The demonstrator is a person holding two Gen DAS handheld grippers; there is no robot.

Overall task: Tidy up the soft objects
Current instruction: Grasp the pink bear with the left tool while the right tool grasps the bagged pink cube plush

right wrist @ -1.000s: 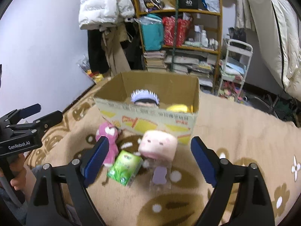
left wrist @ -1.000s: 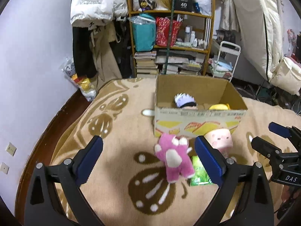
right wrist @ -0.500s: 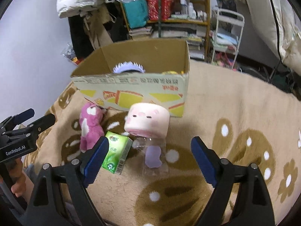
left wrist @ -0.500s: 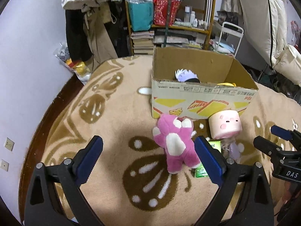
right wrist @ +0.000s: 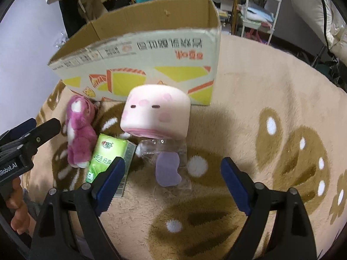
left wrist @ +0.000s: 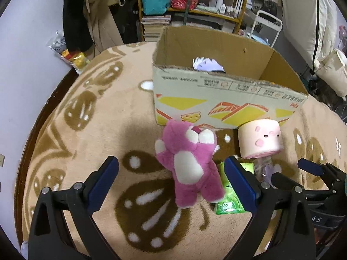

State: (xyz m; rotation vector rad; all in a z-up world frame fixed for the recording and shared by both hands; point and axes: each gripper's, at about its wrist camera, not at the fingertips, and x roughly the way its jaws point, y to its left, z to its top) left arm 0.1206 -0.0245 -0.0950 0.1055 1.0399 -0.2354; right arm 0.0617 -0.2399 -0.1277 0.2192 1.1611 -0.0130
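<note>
A pink plush bear lies on the beige rug in front of an open cardboard box; it also shows in the right wrist view. My left gripper is open, its fingers on either side of the bear. A pale pink cylinder plush with a face stands beside the bear, above a clear packet with a purple shape. My right gripper is open around that packet, just short of the cylinder plush. A green tissue pack lies between the toys. A white-haired doll sits in the box.
The rug has brown butterfly patterns. Behind the box stand a cluttered wooden shelf, hanging coats, a white cart and a leaning mattress. A wall runs along the left.
Both grippers have moved forward and down toward the toys. The bear now lies between the left fingers, and the cylinder plush looms larger before the right gripper. Both stay open.
</note>
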